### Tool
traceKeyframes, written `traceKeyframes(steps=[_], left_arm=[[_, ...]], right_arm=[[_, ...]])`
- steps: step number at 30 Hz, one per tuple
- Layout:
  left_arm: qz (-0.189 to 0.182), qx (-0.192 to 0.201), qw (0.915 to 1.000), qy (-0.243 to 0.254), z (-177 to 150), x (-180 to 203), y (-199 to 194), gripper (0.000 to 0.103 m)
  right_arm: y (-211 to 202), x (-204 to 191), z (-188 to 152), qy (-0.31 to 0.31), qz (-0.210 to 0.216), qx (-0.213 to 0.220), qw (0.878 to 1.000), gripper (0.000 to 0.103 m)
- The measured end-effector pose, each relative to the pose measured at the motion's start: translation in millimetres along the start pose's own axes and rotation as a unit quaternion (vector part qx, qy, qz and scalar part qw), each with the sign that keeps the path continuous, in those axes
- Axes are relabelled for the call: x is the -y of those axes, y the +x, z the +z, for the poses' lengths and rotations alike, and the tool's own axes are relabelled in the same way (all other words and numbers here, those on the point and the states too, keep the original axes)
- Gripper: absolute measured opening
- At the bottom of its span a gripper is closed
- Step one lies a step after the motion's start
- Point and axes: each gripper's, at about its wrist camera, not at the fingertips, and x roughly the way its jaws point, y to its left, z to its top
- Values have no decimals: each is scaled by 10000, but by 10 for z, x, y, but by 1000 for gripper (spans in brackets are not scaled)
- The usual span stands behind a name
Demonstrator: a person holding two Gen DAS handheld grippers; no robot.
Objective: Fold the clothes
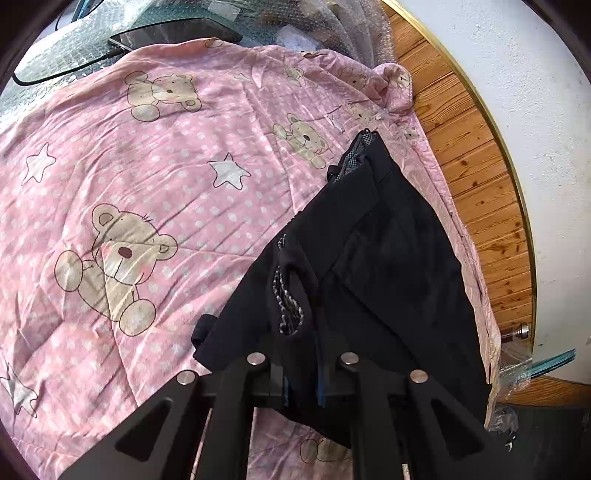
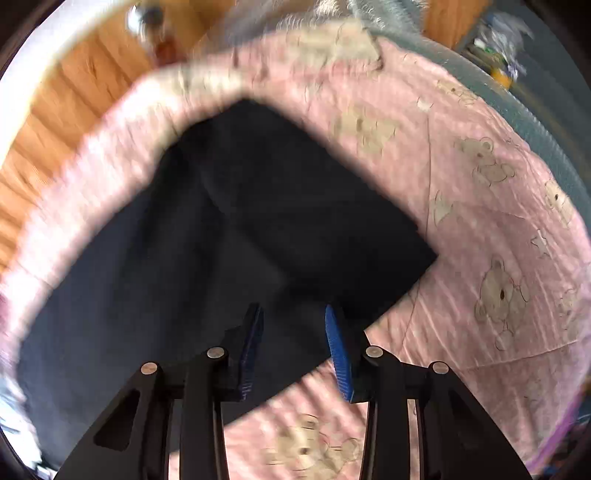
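A black garment [image 1: 373, 266] with a grey mesh lining lies on a pink bear-print bedspread [image 1: 155, 206], near its right edge. In the left wrist view my left gripper [image 1: 303, 387] is shut on the garment's near edge, and the cloth bunches between the fingers. The right wrist view is blurred by motion. It shows the same black garment [image 2: 207, 236] spread flat on the bedspread [image 2: 480, 236]. There my right gripper [image 2: 295, 347] stands open just above the garment's near edge, and its blue pads [image 2: 338, 350] are apart with nothing clamped between them.
A wooden floor [image 1: 476, 173] and a white wall [image 1: 535, 110] run along the bed's right side. Bubble wrap and a dark flat panel [image 1: 177, 35] lie beyond the bedspread's far edge. Clutter [image 2: 498, 44] sits at the top right of the right wrist view.
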Motion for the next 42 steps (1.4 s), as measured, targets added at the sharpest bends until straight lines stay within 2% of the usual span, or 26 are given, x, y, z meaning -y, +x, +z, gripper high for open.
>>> traceKeyframes(steps=[2, 4, 7, 9, 10, 11, 12, 14, 17, 19, 21, 22, 23, 26, 28, 30, 31, 35, 38, 39, 40, 41, 42], left_arm=[[115, -180, 9998, -45, 13, 24, -62, 18], [211, -197, 9995, -126, -21, 37, -202, 27], [552, -92, 9980, -310, -131, -39, -444, 36], [833, 1, 9953, -497, -206, -129, -570, 37], [895, 48, 9940, -634, -240, -166, -615, 37], [833, 99, 9934, -781, -264, -181, -648, 37], [721, 154, 9936, -854, -274, -156, -671, 37], [607, 295, 9948, -758, -278, 19, -692, 37], [372, 269, 9980, -439, -244, 415, -596, 37], [253, 174, 9994, -141, -234, 698, -483, 37], [110, 65, 9999, 87, -270, 924, -323, 37], [91, -6, 9998, 173, -295, 1010, -221, 37], [92, -99, 9996, 237, -313, 1073, -106, 37], [312, -486, 9977, 362, -373, 1141, 276, 37], [824, -751, 9925, 503, -419, 1077, 513, 36], [850, -619, 9931, 525, -439, 1042, 531, 36], [851, -621, 9932, 488, -438, 1035, 527, 36], [926, -588, 9925, 535, -452, 1062, 524, 36], [993, -559, 9921, 521, -445, 1082, 544, 36], [1006, -538, 9923, 481, -453, 1086, 547, 36], [1022, -518, 9924, 450, -464, 1091, 556, 36], [1041, -507, 9923, 435, -466, 1098, 569, 36], [1069, -504, 9921, 429, -465, 1109, 580, 36]], right_arm=[[-107, -140, 7, -420, 231, 101, 9988, 39], [-50, -259, 33, -860, 387, 13, 9955, 40], [173, -565, 187, -1598, 194, 46, 9870, 40], [479, -705, 264, -1948, 179, -360, 9800, 40], [629, -783, 318, -2172, 51, -496, 9749, 44], [648, -856, 378, -2394, -101, -283, 9704, 44], [672, -890, 427, -2445, -257, -308, 9688, 44], [587, -900, 544, -2227, -337, -173, 9741, 42], [385, -890, 639, -1997, -6, 152, 9797, 41], [488, -856, 715, -1921, -103, 84, 9813, 41], [763, -829, 883, -1863, -293, -150, 9819, 41], [848, -807, 935, -1815, -229, -221, 9829, 42], [854, -820, 991, -1841, -102, -97, 9828, 42], [909, -830, 1175, -1867, 211, -120, 9821, 42], [883, -714, 1302, -1704, 447, -111, 9843, 40], [763, -551, 1372, -1531, 501, 107, 9869, 42], [747, -469, 1404, -1474, 552, 148, 9874, 48], [882, -297, 1432, -1795, 394, -9, 9830, 49], [932, -218, 1349, -2025, 712, -218, 9764, 48], [935, -227, 1310, -2198, 740, -230, 9725, 40], [931, -238, 1277, -2327, 701, -273, 9696, 14], [903, -245, 1257, -2417, 667, -319, 9675, 6], [845, -265, 1234, -2547, 567, -343, 9648, 4]])
